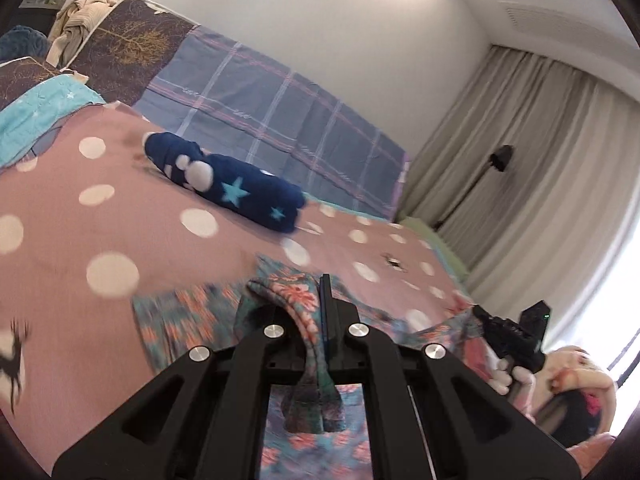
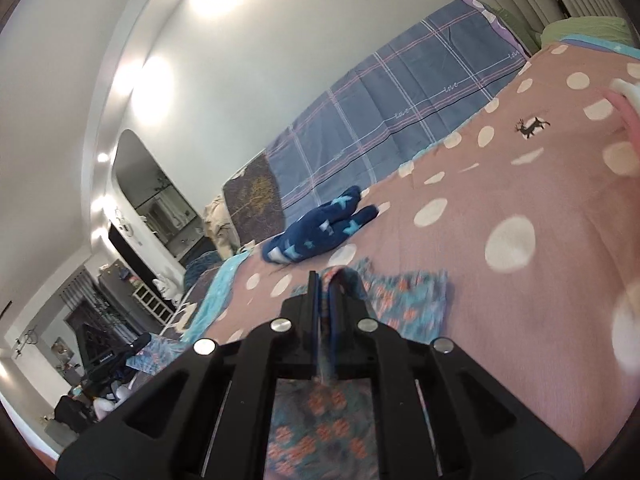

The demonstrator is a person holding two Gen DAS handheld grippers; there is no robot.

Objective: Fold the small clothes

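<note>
Motion blur obscures the floral garment lying at the near edge of the bed. The left gripper and right gripper each clench a fold of it. The navy star-print bundle lies near the far edge, with open bedspread between.

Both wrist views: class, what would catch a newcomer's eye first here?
The floral garment stands out, pinched by the left gripper and the right gripper low in each view. Beyond it a navy star-patterned bundle lies on the pink polka-dot bedspread.
</note>
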